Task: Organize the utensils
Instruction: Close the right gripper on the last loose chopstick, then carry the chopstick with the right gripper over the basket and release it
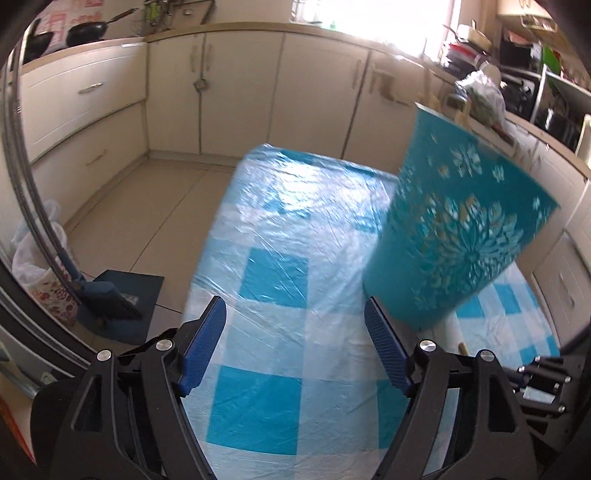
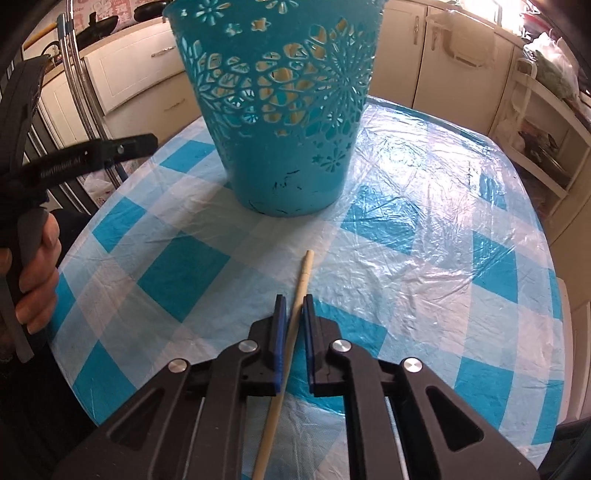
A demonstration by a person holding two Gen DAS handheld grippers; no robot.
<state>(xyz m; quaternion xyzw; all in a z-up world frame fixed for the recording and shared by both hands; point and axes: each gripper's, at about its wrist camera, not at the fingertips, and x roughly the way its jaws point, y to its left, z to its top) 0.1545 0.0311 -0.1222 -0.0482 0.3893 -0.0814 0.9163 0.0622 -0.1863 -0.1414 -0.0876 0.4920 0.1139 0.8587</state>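
Note:
A teal plastic basket (image 2: 284, 110) with cut-out flower patterns stands upright on the table; it also shows at the right of the left wrist view (image 1: 458, 229). Pale utensil handles show through its holes. My right gripper (image 2: 294, 306) is nearly closed around a pale wooden stick (image 2: 301, 284) that points toward the basket; whether it lies on the cloth or is lifted I cannot tell. My left gripper (image 1: 295, 314) is open and empty above the table, left of the basket. It appears at the left of the right wrist view (image 2: 122, 149).
The table has a blue and white checked cloth (image 2: 424, 258) under clear plastic. Cream cabinets (image 1: 240, 85) run along the walls. Pans (image 1: 88, 31) sit on the counter at the far left. A dustpan and brush (image 1: 110, 299) and a bag lie on the floor at the left.

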